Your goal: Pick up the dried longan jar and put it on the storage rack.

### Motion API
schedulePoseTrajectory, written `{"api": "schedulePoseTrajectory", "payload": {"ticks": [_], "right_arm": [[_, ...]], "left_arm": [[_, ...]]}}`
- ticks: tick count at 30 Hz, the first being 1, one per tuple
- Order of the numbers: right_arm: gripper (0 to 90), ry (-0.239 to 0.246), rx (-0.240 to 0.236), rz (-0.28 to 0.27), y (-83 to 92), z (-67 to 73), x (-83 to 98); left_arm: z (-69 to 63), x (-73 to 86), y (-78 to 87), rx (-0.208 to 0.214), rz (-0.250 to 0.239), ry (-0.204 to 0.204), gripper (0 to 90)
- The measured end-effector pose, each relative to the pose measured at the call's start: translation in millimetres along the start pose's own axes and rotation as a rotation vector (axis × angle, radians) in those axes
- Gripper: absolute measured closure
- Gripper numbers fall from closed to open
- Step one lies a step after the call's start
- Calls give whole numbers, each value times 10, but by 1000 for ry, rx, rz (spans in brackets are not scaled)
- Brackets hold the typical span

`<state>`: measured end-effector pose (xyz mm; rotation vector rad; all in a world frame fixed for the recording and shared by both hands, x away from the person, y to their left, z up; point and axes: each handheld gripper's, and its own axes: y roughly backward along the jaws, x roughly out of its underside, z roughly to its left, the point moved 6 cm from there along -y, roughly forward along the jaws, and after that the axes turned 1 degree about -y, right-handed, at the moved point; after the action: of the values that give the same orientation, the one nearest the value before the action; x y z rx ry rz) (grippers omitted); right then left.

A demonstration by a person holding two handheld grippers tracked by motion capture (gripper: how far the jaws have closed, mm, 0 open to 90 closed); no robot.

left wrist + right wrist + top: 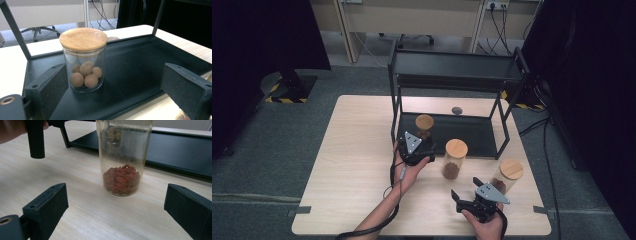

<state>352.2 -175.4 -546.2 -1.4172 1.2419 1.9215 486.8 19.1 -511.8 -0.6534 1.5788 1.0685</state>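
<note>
The left gripper [418, 141] stands with its black jaws spread wide and nothing between them, poised at the front edge of the black metal two-tier rack's lower shelf [140, 65]; straight ahead of it, a little toward its left jaw and apart from both pads, stands the short clear glass jar with a round bamboo lid and brown balls inside [84, 60], upright on that shelf. This jar looks rigid, smooth and breakable, probably light since it is under half full; I judge the safest hold to be across the straight glass wall below the lid, as the lid may simply lift off. The right gripper [468, 199] is likewise open and empty, low over the table, and in front of it, centred between its jaws but still well ahead of them, stands the tall clear glass jar with red dried berries at the bottom [124, 157]; being tall and narrow it may tip, so a grip at mid-height on the wall seems wise. Just beyond this gripper's right side stands a third bamboo-lidded glass jar [508, 175]. Everything rests on a pale wood-grain table [357, 150], flat and fairly slick, on grey carpet with dark screens at both sides
</note>
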Motion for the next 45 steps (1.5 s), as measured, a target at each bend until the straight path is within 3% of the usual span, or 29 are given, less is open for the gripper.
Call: {"api": "schedulePoseTrajectory", "payload": {"ticks": [45], "right_arm": [[53, 0, -2, 0, 0, 2, 1]], "left_arm": [[-108, 101, 325, 45, -14, -36, 72]]}}
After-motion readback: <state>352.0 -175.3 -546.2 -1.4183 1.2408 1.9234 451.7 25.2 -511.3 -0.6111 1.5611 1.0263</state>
